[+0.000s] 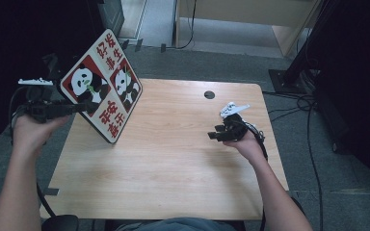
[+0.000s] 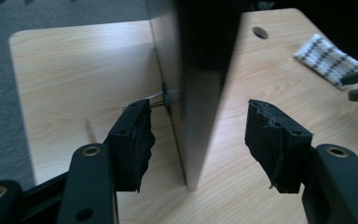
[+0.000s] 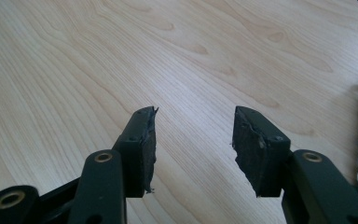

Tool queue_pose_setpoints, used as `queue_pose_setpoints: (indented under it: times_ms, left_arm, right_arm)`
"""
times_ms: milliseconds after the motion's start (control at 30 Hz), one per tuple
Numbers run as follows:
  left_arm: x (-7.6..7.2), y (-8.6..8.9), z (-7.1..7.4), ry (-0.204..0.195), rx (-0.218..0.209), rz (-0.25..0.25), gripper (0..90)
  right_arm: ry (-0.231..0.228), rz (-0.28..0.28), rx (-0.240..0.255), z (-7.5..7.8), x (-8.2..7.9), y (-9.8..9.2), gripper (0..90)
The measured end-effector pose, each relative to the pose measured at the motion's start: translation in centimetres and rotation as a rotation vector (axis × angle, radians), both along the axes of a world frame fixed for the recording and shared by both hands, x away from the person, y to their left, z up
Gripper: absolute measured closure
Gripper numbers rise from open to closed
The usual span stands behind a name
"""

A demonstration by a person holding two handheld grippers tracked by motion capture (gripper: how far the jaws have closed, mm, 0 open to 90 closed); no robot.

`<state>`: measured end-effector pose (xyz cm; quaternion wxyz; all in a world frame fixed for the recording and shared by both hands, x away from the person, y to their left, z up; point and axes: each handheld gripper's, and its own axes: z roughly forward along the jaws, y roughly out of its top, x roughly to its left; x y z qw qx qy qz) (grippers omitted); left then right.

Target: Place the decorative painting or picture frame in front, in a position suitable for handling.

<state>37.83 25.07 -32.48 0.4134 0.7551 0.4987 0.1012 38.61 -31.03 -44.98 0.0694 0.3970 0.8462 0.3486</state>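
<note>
Left gripper (image 1: 79, 109): jaws parted astride the lower edge of the panda board (image 1: 103, 84); in the left gripper view a gap shows between each pad and the board (image 2: 200, 93), so nothing is clamped. The board stands tilted on one corner at the left edge of the wooden table (image 1: 173, 163) (printed face toward the person). Right gripper (image 3: 193, 140): jaws apart and empty, hovering over bare wood, beside a chequered cloth (image 2: 328, 58).
</note>
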Motion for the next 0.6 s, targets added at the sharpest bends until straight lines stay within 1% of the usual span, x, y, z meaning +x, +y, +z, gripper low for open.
queue_pose_setpoints:
  times_ms: [100,200,267,300,333,433,500,533,567,600]
  left_arm:
    - [0.8,0.1,1.0,0.005,-0.008,0.001,41.2]
    - [1.7,0.0,2.1,0.006,-0.017,-0.009,41.2]
    - [2.1,-0.1,2.6,0.013,-0.006,-0.010,41.2]
    - [2.6,-0.4,3.2,0.017,0.000,-0.013,41.2]
    - [2.6,-0.4,3.2,0.017,0.000,-0.013,41.3]
    - [3.5,-0.7,4.0,0.029,0.007,-0.032,41.3]
    - [4.3,-0.9,4.6,0.036,0.009,-0.029,41.3]
    - [5.1,-1.0,5.0,0.048,0.022,-0.028,41.3]
    - [5.1,-1.0,5.0,0.048,0.022,-0.028,41.3]
    - [5.5,-1.0,5.2,0.056,0.031,-0.024,41.3]
  right_arm:
    - [0.010,-0.010,-0.010,-0.2,0.1,-0.2,50.6]
    - [0.010,-0.009,-0.010,-0.2,0.1,-0.3,50.6]
    - [0.012,-0.010,-0.010,-0.2,0.1,-0.3,50.5]
    - [0.012,-0.009,-0.014,-0.2,0.1,-0.2,50.5]
    - [0.012,-0.009,-0.014,-0.2,0.1,-0.2,50.5]
    - [0.011,-0.002,-0.021,-0.3,0.1,-0.1,50.4]
    - [0.013,-0.001,-0.024,-0.3,0.0,-0.1,50.3]
    - [0.016,-0.003,-0.024,-0.3,0.0,-0.1,50.3]
    - [0.015,-0.004,-0.023,-0.3,0.0,-0.1,50.3]
    - [0.016,-0.004,-0.022,-0.3,0.0,-0.1,50.3]
